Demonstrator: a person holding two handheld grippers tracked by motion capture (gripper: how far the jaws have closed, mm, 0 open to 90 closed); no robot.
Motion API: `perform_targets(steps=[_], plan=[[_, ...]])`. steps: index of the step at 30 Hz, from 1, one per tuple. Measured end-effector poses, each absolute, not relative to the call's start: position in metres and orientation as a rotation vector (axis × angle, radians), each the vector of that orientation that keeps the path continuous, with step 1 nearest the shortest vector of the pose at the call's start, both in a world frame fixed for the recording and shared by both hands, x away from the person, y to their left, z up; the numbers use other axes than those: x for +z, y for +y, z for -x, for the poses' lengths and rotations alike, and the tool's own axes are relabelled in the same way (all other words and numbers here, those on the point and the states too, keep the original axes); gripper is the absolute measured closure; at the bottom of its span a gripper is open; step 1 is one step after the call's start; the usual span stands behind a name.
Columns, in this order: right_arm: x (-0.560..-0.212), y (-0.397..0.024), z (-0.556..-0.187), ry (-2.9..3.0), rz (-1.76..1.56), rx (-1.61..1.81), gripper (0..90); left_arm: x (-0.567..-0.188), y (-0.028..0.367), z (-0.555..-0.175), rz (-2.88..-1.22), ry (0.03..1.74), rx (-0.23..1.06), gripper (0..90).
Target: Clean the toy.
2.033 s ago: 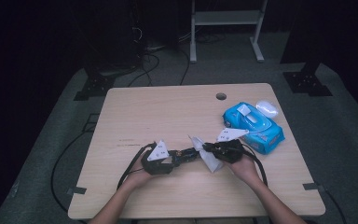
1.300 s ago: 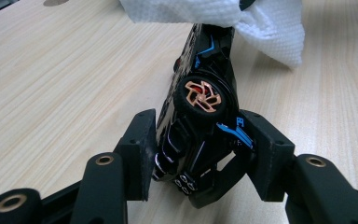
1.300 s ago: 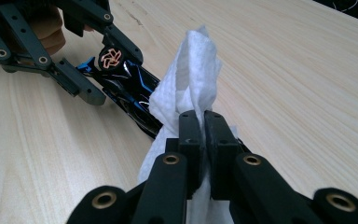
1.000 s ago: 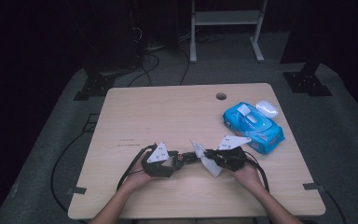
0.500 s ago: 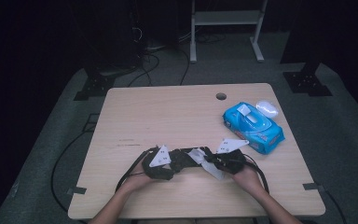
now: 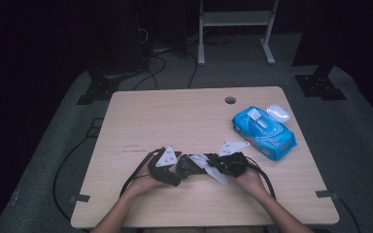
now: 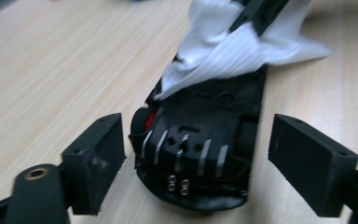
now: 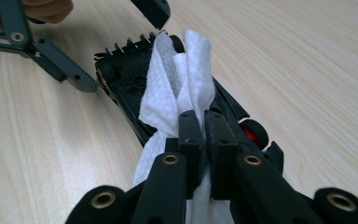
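A black toy car (image 7: 205,140) lies upside down on the wooden table (image 6: 175,116), showing its underside and a red wheel hub. My left gripper (image 7: 196,161) straddles the car's end. Its jaws have just been opening, and both pads (image 7: 98,156) stand clear of the car's sides. My right gripper (image 8: 204,126) is shut on a folded white wipe (image 8: 177,88) that drapes over the car's underside (image 8: 130,84). In the high view the left gripper (image 6: 175,166) and the right gripper (image 6: 223,162) face each other near the front edge, with the wipe (image 6: 209,167) between them.
A blue pack of wet wipes (image 6: 263,131) lies at the table's right side, with a small white object (image 6: 278,112) just behind it. A cable hole (image 6: 230,100) sits near the far edge. A white metal stand (image 6: 235,19) is on the floor beyond the table.
The two grippers have drawn a little closer together near the table's front edge. The left gripper's jaws stand wider than before, off the car.
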State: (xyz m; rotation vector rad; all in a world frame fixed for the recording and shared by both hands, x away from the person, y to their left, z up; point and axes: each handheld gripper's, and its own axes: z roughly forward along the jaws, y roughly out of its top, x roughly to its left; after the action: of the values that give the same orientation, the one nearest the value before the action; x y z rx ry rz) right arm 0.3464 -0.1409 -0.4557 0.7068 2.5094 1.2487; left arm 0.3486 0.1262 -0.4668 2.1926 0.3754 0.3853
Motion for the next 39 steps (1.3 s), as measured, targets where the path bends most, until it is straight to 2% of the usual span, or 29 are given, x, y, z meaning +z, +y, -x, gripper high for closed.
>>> perform_targets(steps=[5,7,10,23,27,29,33,39], plan=[[-0.459,-0.143,-0.349,2.527,-0.685,1.256,85.2,-0.473,0.122,-0.353,-2.23,0.383,0.345,15.8],[-0.459,-0.144,-0.35,2.527,-0.693,1.255,85.2,-0.473,0.122,-0.352,-2.242,0.359,0.338,21.0],[-0.458,-0.143,-0.351,2.53,-0.697,1.257,85.2,-0.472,0.121,-0.349,-2.25,0.353,0.338,22.7],[-0.454,-0.109,-0.344,2.581,-0.601,1.306,84.8,-0.47,0.12,-0.341,-2.249,0.338,0.354,24.8],[-0.456,-0.114,-0.345,2.574,-0.627,1.317,75.8,-0.469,0.119,-0.34,-2.243,0.338,0.36,24.8],[-0.455,-0.116,-0.344,2.558,-0.632,1.314,68.3,-0.47,0.119,-0.34,-2.243,0.339,0.363,24.9],[-0.447,-0.12,-0.343,2.524,-0.626,1.362,61.0,-0.469,0.119,-0.34,-2.24,0.339,0.364,24.8],[-0.447,-0.105,-0.342,2.503,-0.598,1.364,61.5,-0.469,0.119,-0.339,-2.243,0.338,0.369,24.9]])
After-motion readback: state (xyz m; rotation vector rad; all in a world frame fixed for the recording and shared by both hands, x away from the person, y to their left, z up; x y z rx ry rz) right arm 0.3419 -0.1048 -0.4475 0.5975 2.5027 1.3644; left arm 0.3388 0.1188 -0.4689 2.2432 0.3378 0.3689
